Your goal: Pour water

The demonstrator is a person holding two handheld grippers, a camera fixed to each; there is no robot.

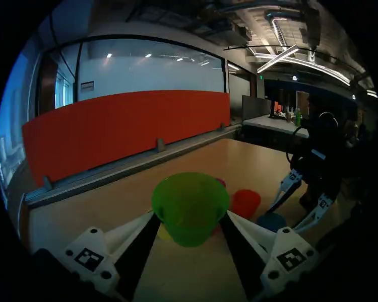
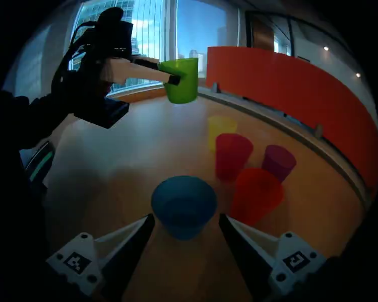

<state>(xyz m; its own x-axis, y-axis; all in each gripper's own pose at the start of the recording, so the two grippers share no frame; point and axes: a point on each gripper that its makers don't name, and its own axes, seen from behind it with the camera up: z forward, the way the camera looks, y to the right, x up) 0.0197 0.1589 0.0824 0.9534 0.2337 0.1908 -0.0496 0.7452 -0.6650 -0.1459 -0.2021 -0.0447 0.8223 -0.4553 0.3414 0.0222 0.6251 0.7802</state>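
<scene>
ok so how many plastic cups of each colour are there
green plastic cup: 1
yellow plastic cup: 1
blue plastic cup: 1
red plastic cup: 1
orange-red plastic cup: 1
purple plastic cup: 1
total: 6

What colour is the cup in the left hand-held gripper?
Green cup, best in left gripper view.
</scene>
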